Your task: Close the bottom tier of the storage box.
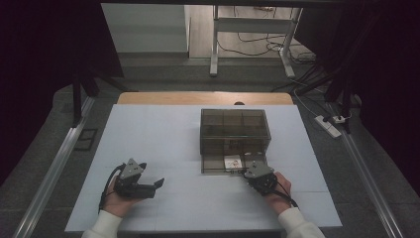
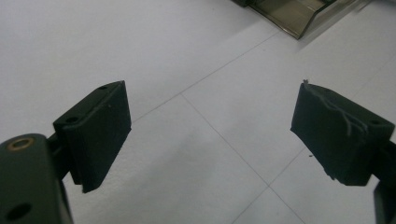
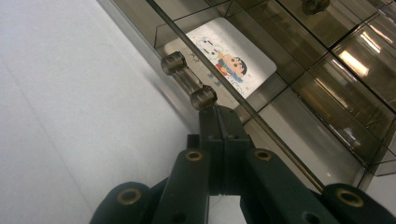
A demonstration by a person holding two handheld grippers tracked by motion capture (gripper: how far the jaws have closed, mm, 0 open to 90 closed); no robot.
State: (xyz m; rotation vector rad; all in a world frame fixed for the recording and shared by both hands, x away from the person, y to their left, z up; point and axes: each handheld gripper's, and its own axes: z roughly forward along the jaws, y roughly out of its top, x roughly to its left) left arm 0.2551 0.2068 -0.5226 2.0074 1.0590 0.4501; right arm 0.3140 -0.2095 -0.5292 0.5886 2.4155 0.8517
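On the white table (image 1: 163, 124), the right gripper (image 3: 219, 114) is pressed together at the drawer handle (image 3: 188, 80); the left gripper (image 2: 210, 135) rests spread.

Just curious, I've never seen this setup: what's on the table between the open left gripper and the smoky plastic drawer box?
Nothing: in the high view, bare white table runs from the left gripper to the drawer box.

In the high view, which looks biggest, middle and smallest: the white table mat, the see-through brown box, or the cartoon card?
1. White table mat, by far the biggest.
2. See-through brown box, middle.
3. Cartoon card, smallest, lying in the box's pulled-out drawer.
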